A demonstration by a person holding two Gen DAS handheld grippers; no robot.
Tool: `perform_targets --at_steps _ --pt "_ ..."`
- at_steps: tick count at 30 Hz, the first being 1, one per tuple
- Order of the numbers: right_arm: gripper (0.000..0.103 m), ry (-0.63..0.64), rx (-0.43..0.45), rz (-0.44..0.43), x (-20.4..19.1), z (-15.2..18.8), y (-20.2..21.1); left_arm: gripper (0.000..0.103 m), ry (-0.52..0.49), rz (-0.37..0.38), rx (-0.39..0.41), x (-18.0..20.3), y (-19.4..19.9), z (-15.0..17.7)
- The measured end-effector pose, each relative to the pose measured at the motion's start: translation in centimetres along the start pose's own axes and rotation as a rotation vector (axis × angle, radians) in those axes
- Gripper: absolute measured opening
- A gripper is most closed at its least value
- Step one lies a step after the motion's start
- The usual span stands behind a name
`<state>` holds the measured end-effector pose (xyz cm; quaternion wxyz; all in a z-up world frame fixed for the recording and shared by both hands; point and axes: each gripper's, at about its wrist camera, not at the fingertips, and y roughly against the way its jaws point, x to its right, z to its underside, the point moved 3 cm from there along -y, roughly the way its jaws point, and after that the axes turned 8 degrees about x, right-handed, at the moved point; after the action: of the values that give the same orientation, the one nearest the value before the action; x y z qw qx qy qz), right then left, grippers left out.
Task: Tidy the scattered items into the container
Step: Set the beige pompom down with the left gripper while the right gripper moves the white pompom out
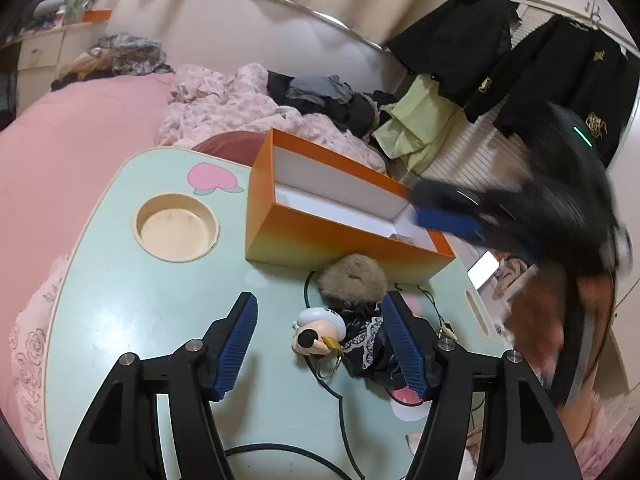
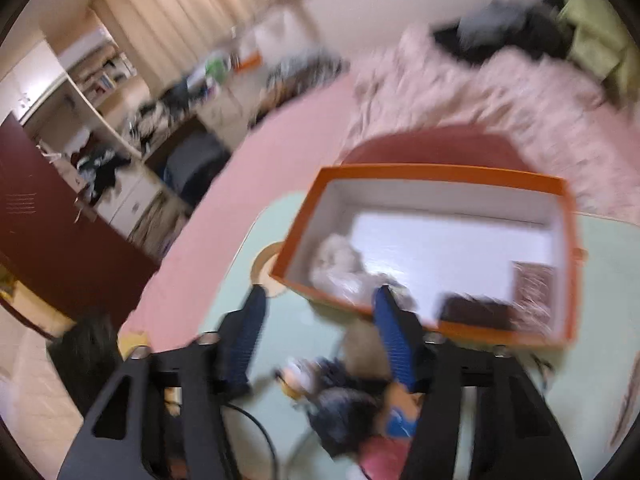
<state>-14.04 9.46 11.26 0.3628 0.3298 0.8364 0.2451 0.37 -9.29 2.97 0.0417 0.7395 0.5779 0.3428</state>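
Observation:
An orange box [image 1: 320, 236] with a white inside stands on the mint-green lap table [image 1: 140, 320]. In front of it lie a grey-brown fur pompom [image 1: 354, 280], a small doll-head keychain [image 1: 320, 330] and a black lace cloth [image 1: 366, 344]. My left gripper [image 1: 320, 300] hangs open just above them, its right finger over the cloth. My right gripper [image 1: 418, 206], blurred, is over the box's right end. In the right wrist view the right gripper [image 2: 320, 294] is open and holds nothing. The box [image 2: 440, 172] holds a white fluffy item [image 2: 340, 264], a dark item [image 2: 476, 308] and a brown patterned one [image 2: 534, 280].
The table has a round cup recess [image 1: 176, 226] at the left and a slot [image 1: 478, 308] at the right. A black cable [image 1: 280, 448] runs across its near edge. A pink bed [image 1: 60, 160] with heaped clothes [image 1: 320, 96] surrounds the table.

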Motion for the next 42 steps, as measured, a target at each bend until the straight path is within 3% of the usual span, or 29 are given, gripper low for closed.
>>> perform_targets --at_steps 5,7,10,13,17,21,24,28,32,37,42 --pt "0.036 0.023 -0.185 0.079 1.2 -1.8 -7.4 0.064 0.001 -0.012 0.006 -0.4 0.4 0.1" --pt "0.033 0.05 -0.215 0.096 1.5 -1.7 -8.7 0.064 0.009 -0.013 0.006 -0.6 0.5 0.1" --pt "0.018 0.098 -0.237 0.144 1.4 -1.4 -10.1 0.065 0.033 -0.004 0.015 -1.1 0.6 0.0" --pt "0.016 0.14 -0.275 0.205 1.4 -0.8 -11.6 0.067 0.052 0.007 0.023 -1.3 0.6 0.0" --pt "0.016 0.134 -0.286 0.208 1.8 -0.7 -11.8 0.067 0.045 0.003 0.022 -1.2 0.5 0.1" --pt "0.014 0.111 -0.245 0.195 1.6 -0.6 -11.1 0.067 0.056 0.007 0.019 -1.4 0.3 0.2" --pt "0.014 0.072 -0.154 0.167 1.9 -1.2 -9.0 0.067 0.055 0.002 0.014 -1.4 0.3 0.4" --pt "0.014 0.089 0.03 0.135 1.0 -1.4 -3.0 0.067 0.057 0.003 0.019 -1.6 0.5 0.3" --pt "0.014 0.058 0.126 0.063 0.0 0.5 3.2 0.067 0.06 -0.004 0.018 -1.6 0.3 0.4" --pt "0.014 -0.015 0.141 0.009 1.9 5.3 7.5 0.067 0.055 -0.009 0.004 -1.4 -0.1 0.6" --pt "0.014 -0.071 0.089 0.045 4.6 8.7 6.8 0.067 0.051 0.0 -0.009 -1.0 -0.5 0.8"
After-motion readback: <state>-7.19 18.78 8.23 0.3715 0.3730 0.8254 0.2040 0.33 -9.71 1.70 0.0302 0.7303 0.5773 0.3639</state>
